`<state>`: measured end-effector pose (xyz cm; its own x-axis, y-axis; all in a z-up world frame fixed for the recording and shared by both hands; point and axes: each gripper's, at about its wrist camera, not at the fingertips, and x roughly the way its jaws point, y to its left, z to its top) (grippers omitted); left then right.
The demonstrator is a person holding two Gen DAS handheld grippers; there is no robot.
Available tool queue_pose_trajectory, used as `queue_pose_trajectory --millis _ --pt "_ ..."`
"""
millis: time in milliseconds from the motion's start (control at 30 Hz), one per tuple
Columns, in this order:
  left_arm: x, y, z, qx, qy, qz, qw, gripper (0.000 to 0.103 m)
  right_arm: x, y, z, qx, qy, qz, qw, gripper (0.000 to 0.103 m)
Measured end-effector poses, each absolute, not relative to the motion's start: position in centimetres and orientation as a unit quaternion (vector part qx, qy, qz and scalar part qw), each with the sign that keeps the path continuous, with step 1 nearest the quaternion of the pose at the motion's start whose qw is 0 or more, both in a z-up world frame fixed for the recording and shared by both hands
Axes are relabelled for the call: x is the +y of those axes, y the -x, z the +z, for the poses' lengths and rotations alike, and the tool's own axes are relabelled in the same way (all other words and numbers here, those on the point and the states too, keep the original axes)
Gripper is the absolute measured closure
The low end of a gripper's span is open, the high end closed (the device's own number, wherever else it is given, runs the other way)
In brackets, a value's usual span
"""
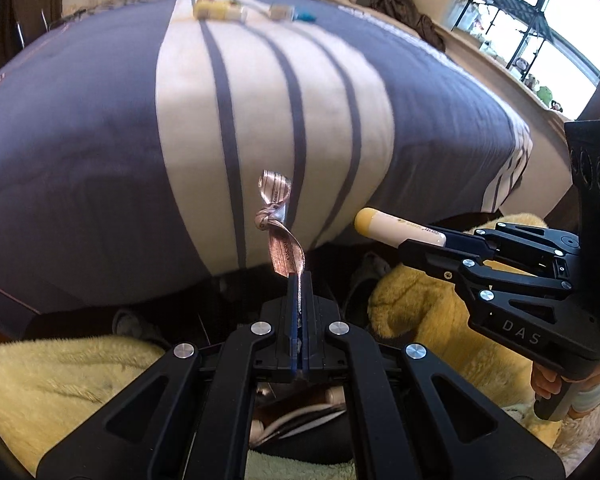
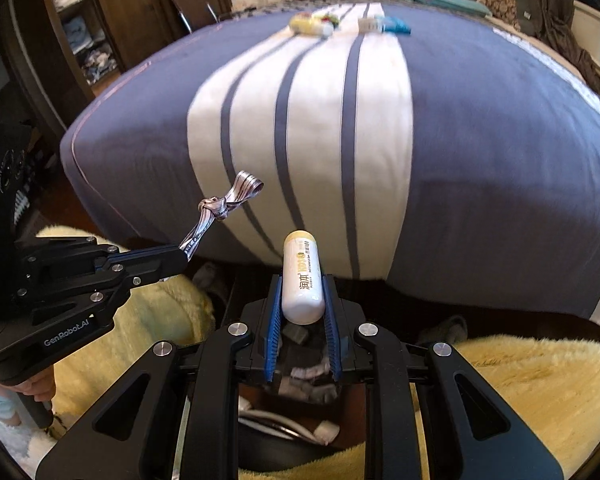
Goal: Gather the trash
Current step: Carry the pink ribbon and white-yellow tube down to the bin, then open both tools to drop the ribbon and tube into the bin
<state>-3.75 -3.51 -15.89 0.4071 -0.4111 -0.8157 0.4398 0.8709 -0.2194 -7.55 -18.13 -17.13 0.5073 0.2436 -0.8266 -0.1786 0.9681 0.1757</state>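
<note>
The left tongs [image 1: 299,280] are seen pressed tight on a knotted ribbon [image 1: 275,222], which stands up past their tips over the near edge of the bed [image 1: 100,140]. The right tongs [image 2: 302,300] are clamped on a white tube with a yellow cap [image 2: 302,276], cap forward. Both tools are pitched downward, side by side, each handle gripped from below by fingers [image 1: 546,384]. More litter [image 2: 312,24], blurred, perhaps bottles and wrappers, lies at the bed's far end.
</note>
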Motion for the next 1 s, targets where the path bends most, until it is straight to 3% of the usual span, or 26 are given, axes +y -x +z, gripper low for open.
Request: queue_pose_trajectory --millis 600,1000 --pt "-3.8 0.9 -28.2 0.614 0.002 -0.247 0.750 0.103 -17.4 4.6 -26.5 0.603 -0.042 0.102 0.790 0.082" --pt "-3.8 0.2 -30.3 0.644 0.004 -0.232 0.729 0.101 -16.8 2.6 -28.4 0.627 -0.039 0.102 0.771 0.082"
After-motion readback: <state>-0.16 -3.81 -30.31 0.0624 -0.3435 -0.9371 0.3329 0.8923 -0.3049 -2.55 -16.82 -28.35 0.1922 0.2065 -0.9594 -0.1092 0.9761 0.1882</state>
